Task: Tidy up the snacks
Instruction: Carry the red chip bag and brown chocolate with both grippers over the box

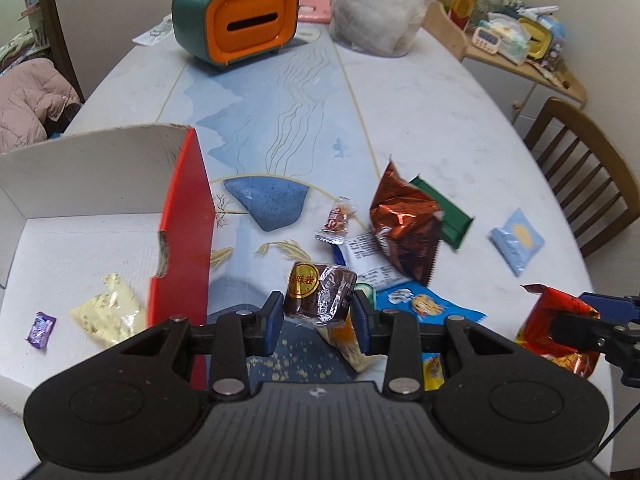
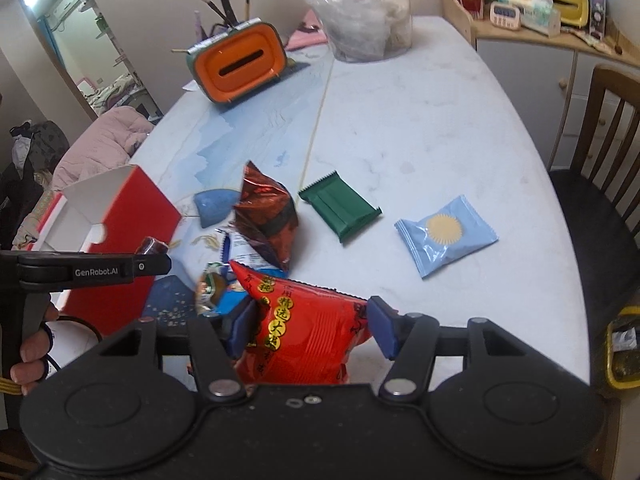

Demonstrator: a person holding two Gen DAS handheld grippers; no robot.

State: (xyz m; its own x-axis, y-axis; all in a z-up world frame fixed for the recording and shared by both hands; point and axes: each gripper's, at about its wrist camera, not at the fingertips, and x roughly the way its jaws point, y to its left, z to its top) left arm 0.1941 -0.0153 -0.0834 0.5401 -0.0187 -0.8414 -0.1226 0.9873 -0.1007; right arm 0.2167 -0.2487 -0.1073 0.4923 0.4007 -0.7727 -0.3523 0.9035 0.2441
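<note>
The table [image 1: 420, 92] was pale, marble-like, with a blue mountain-and-feather design printed down its middle. At the far end stood an orange-faced tissue box [image 1: 236, 24] with pens stuck in its top, and beside it a clear plastic bag [image 1: 376, 12] of whitish contents. A wooden chair [image 2: 612, 128] stood at the right edge; behind it a wooden shelf [image 2: 520, 28] held clutter, a small timer among it. A pink quilted coat [image 1: 28, 96] lay off the left side.

A red box [image 1: 188, 216], white inside, sat open at the near left of the table. In it lay a cream-yellow packet [image 1: 108, 308] and a small purple candy [image 1: 40, 330], apart from each other.

Loose snacks lay right of the box: a copper-brown foil bag [image 1: 404, 224] — crumpled, partly over a white printed wrapper; a green bar packet [image 2: 340, 208] flat beside it; a light blue pouch [image 2: 446, 234] with a yellow sun disc, well apart toward the right.

The left gripper [image 1: 318, 312] was clamped on a brown roll cake [image 1: 320, 294] in clear film with a round gold label, raised above the table just right of the box wall. The right gripper [image 2: 308, 326] was closed on a red snack bag [image 2: 308, 336] with yellow characters — puffy, held near the table's front edge.
</note>
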